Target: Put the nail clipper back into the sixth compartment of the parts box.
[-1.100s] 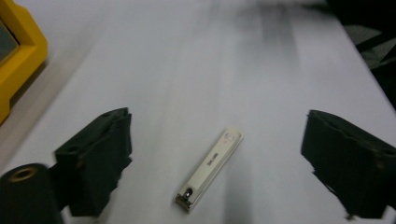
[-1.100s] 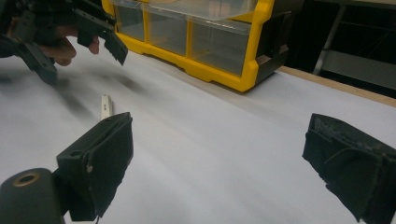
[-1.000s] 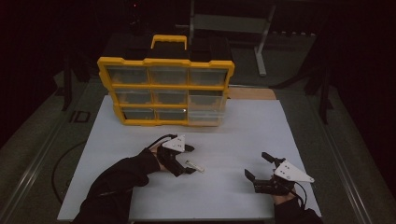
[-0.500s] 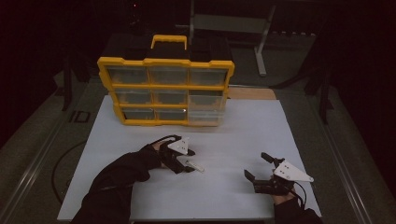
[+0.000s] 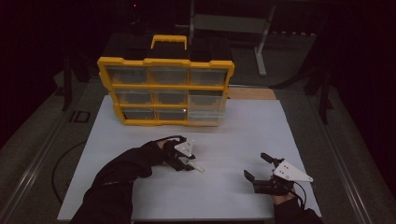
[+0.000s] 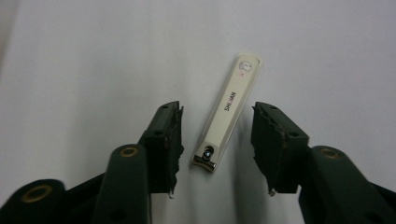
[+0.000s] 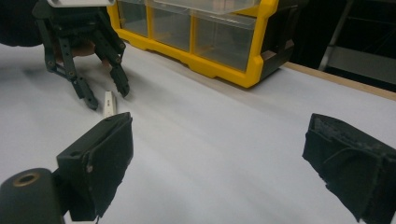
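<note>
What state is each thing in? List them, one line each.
Nail clipper: flat on the white sheet, lever folded down, between the left claw's jaws, not yet pinched.
Left claw: open, jaws just closing around the clipper.
Right claw: open, holding nothing.
Yellow drawer organizer: upright; lower right drawer pulled out, the others shut.

1. nail clipper (image 6: 227, 114), centre of the left gripper view: smooth cream body with a satin sheen and printed lettering; bright, glossy metal at its lower end.
2. left gripper (image 6: 217, 142): jaws of matt black plastic with ridged pads; brass-coloured rivets shine at the bottom of the frame.
3. right gripper (image 7: 219, 163): pads look like rough, dull black rubber, frayed at the edges.
4. table sheet (image 5: 243, 140): white, matt, smooth, like paper.
5. organiser box (image 5: 166, 91), upper centre of the high view: glossy yellow plastic frame, clear plastic drawers.
6. board edge (image 7: 355, 84), right of the right gripper view: bare wood.
</note>
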Demonstrator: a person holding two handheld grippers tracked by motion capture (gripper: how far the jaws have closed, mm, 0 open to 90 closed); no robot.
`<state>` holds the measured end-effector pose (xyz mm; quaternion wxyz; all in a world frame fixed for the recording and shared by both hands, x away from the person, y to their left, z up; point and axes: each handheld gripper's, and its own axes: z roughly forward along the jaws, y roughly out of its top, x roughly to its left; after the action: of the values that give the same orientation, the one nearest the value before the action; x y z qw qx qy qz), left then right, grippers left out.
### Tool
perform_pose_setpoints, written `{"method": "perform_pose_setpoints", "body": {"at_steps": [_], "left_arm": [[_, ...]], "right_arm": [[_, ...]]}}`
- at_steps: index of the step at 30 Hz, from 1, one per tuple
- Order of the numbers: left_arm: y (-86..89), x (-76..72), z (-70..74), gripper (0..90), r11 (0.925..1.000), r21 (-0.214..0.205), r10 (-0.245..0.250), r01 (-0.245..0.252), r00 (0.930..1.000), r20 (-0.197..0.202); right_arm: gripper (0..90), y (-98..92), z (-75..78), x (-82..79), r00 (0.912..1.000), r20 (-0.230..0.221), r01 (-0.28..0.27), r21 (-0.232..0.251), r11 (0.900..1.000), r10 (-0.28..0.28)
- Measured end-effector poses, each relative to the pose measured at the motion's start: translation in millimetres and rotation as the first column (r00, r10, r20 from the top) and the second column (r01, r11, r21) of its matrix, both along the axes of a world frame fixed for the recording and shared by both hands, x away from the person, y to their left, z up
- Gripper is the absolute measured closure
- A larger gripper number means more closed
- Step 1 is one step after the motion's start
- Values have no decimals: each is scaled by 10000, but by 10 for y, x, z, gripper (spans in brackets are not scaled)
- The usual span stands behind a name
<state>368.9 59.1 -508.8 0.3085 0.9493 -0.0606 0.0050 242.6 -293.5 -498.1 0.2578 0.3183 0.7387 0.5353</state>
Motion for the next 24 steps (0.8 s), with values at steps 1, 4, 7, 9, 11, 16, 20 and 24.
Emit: {"method": "perform_pose_setpoints", "body": {"at_steps": [1,4,7,9,11,16,20,24], "left_arm": [[-11,4,4,557,10000,89,-18,18,10000,-20],[-60,17,22,561,9990,427,-145,150,9998,-123],[-110,25,49,657,9955,821,-461,479,9986,-243],[-138,19,64,730,9926,1037,-602,628,9978,-284],[-156,13,73,779,9909,1138,-691,723,9971,-320],[-182,-10,89,782,9904,1326,-357,397,9988,-325],[-192,-35,123,783,9903,1386,124,-73,9993,-360],[-185,-61,210,783,9902,1316,531,-468,9976,-448]], "right_arm": [[87,0,-1,2,10000,9,-10,-12,10000,10],[87,0,-1,2,10000,5,-20,1,10000,20],[87,1,-4,4,10000,-4,-52,-7,10000,52],[87,2,-2,1,10000,-28,-64,43,10000,64],[86,1,-2,2,10000,-35,-70,66,10000,70],[87,2,0,-1,10000,-54,-65,106,9999,66],[87,-3,2,-1,10000,-48,-45,127,9999,46],[87,-7,4,-2,10000,-30,-33,121,9999,33]]}}
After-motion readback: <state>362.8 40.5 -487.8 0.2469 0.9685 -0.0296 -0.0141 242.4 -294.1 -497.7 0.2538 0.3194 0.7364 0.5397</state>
